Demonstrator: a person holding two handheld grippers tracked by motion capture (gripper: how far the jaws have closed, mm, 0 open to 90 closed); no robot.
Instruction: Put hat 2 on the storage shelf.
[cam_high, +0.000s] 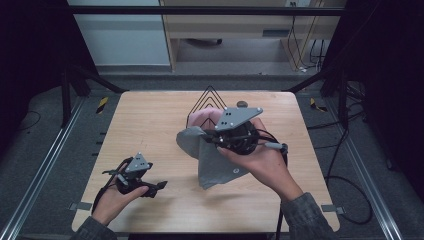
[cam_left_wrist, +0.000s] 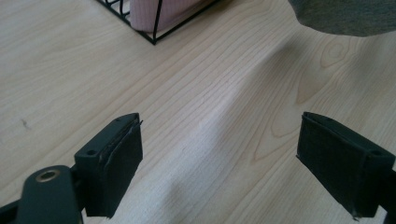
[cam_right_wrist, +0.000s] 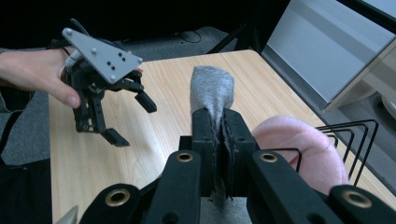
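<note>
Your right gripper (cam_right_wrist: 218, 140) is clamped on the grey cloth (cam_high: 212, 160), which hangs lifted above the table (cam_high: 150, 120) beside the wire basket (cam_high: 207, 100). A pink cloth (cam_right_wrist: 299, 149) already lies in that basket. Your left gripper (cam_high: 152, 184) waits wide open and empty; the grey cloth likely goes in next.

A pale wooden counter (cam_high: 150, 120) carries a black wire rack (cam_high: 206, 100) at its far side, a pink cloth (cam_high: 206, 118) inside it.
</note>
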